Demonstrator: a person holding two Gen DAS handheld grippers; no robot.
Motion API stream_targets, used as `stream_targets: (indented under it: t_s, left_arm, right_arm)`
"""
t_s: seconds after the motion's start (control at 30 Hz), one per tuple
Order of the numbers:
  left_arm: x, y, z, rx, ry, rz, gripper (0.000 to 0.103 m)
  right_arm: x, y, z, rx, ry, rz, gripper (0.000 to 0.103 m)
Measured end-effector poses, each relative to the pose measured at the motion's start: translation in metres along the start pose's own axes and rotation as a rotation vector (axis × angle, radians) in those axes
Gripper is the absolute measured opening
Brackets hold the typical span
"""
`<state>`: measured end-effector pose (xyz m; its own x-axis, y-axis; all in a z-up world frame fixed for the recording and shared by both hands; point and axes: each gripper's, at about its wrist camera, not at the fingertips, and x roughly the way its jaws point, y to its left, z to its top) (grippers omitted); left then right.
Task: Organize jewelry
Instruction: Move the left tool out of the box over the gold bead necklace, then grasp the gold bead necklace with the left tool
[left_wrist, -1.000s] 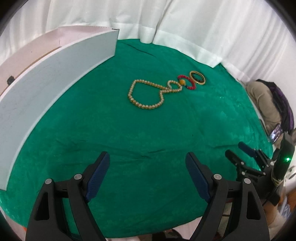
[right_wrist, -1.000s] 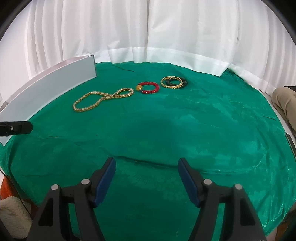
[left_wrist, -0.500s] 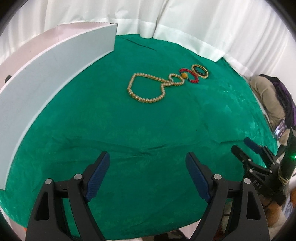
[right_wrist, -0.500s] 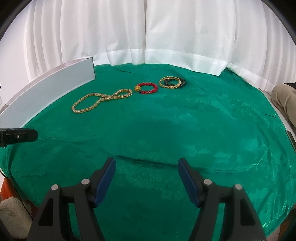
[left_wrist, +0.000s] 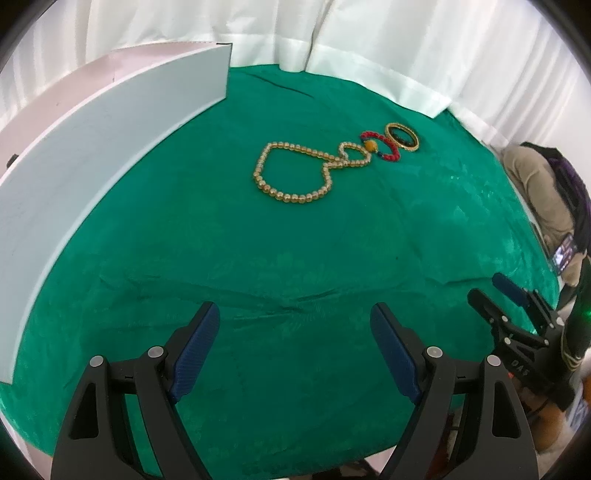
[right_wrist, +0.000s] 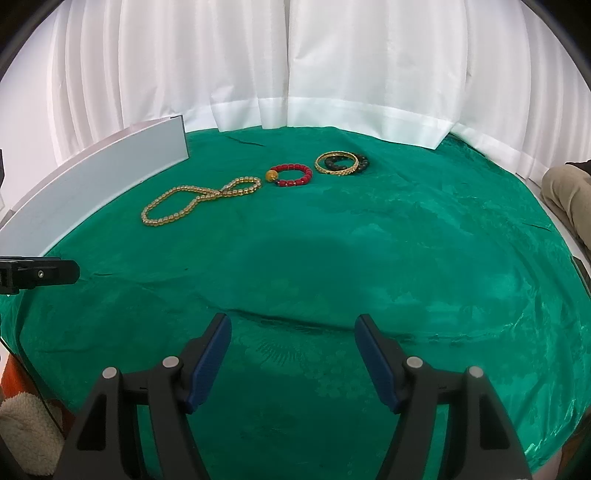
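1. Since a second ago: left wrist view pulled slightly back and up, jewelry now a little smaller and higher in frame; right wrist view nearly unchanged.
2. Nearest: left gripper released, jaws spread wide, nothing between them, hovering over bare green cloth at the counter's near edge.
3. Right gripper likewise released and empty, low over the cloth, well apart from every piece.
4. Midway: a crease across the cloth ahead of both grippers; best approached from above rather than dragged over the fabric, to avoid snagging it.
5. Further on: pearl necklace lying in a crossed figure-eight, near the white box on the left. Probably best pinched at a single strand away from the crossing, then lifted slowly so the loops untwist.
6. Beyond: red bead bracelet, its amber bead just beside the necklace's small loop.
7. Farthest: gold bangle overlapping a dark bead bracelet; to be gripped across one rim only.
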<state>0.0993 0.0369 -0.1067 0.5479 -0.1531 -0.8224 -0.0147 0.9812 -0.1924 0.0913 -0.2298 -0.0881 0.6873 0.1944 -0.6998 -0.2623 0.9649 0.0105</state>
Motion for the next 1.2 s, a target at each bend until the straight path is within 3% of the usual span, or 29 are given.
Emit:
stream_targets:
  t_s: [0.17, 0.33, 0.47, 0.57, 1.2]
  left_arm:
    - [-0.002, -0.001, 0.015, 0.053, -0.011, 0.000, 0.085]
    - [-0.016, 0.000, 0.055, 0.147, -0.081, 0.002, 0.085]
    - [-0.009, -0.006, 0.079, 0.258, -0.063, 0.008, 0.087]
    - [0.004, -0.011, 0.093, 0.287, -0.048, 0.000, 0.087]
    - [0.059, -0.025, 0.146, 0.295, 0.019, -0.036, 0.087]
  right_arm:
    - [-0.001, -0.003, -0.001, 0.006, -0.006, 0.002, 0.071]
    - [-0.001, -0.007, 0.000, 0.013, -0.010, 0.000, 0.071]
    - [0.000, -0.010, 0.000, 0.022, -0.011, -0.001, 0.071]
    - [0.001, -0.011, -0.001, 0.028, -0.010, 0.002, 0.071]
    - [0.007, -0.031, -0.001, 0.078, -0.005, 0.002, 0.071]
